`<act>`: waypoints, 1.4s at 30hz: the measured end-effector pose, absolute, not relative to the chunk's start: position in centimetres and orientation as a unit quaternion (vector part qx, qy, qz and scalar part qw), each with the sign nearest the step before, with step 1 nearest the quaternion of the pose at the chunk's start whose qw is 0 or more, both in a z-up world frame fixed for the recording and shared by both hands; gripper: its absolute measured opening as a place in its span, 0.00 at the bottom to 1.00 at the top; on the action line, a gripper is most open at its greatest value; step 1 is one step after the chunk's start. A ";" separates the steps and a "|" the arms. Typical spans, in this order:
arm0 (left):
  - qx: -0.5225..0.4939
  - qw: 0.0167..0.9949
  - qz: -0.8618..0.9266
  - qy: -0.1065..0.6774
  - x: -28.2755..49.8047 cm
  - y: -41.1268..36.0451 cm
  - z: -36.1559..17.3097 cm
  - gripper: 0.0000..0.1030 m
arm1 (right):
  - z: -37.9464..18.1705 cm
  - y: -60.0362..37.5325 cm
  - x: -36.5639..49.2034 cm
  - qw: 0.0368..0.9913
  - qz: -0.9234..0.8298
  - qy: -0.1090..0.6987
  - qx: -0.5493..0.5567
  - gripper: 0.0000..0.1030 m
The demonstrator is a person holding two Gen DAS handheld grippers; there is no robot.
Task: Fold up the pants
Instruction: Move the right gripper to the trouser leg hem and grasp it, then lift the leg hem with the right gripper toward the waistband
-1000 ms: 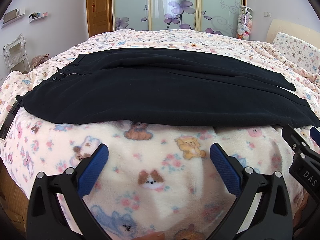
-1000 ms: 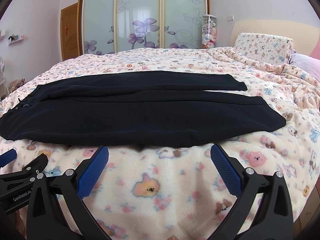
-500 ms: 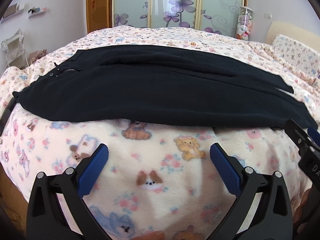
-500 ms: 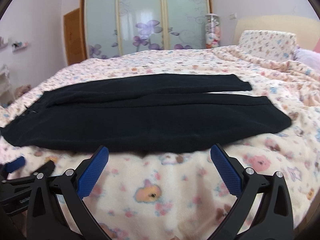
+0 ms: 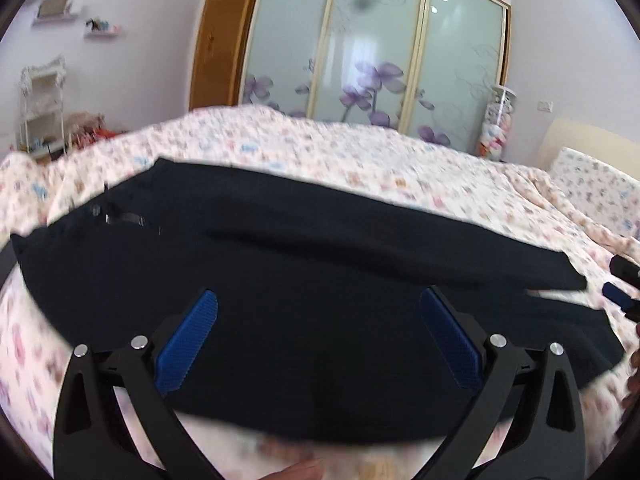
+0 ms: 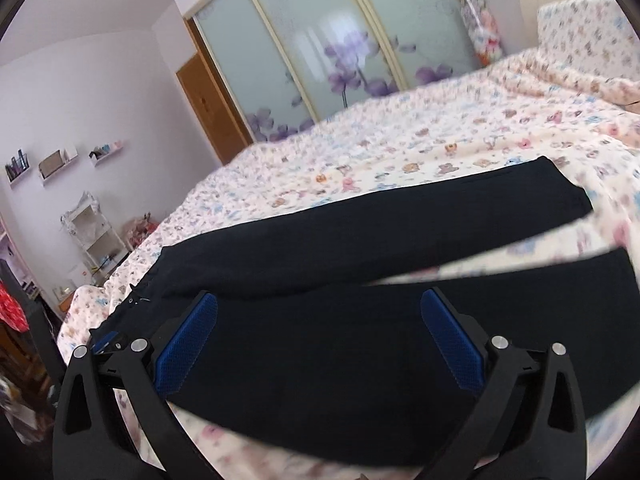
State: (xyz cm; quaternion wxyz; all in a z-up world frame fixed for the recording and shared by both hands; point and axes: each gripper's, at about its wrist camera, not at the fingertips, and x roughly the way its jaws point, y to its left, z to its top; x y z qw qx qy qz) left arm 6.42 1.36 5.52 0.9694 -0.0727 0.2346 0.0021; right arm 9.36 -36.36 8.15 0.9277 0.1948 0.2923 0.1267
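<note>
The pants (image 5: 320,280) lie flat on the bed (image 5: 360,152), spread along its near side, the legs a little apart at the hems. No fold is made yet, I think; all the folding is left. The left gripper (image 5: 318,340) and the right gripper (image 6: 318,340) both hang over the cloth with jaws wide, holding nothing.

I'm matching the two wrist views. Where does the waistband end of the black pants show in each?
Left wrist: waistband end at left, above the left gripper.
Right wrist: waistband end at lower left, beside the right gripper.
Shared landmark: flowered wardrobe doors.
</note>
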 end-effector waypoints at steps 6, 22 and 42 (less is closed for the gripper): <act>-0.045 0.976 0.012 0.214 9.5 -1.0 5.2 0.98 | 7.9 -45.4 17.5 0.910 0.053 0.329 0.248 0.99; -0.144 0.934 -0.140 0.295 12.3 1.0 0.7 0.98 | 2.6 -56.8 30.5 0.885 -0.091 0.346 0.297 0.82; -0.134 0.929 -0.179 0.296 12.5 -0.4 0.8 0.98 | -0.2 -56.0 31.3 0.887 -0.155 0.383 0.207 0.24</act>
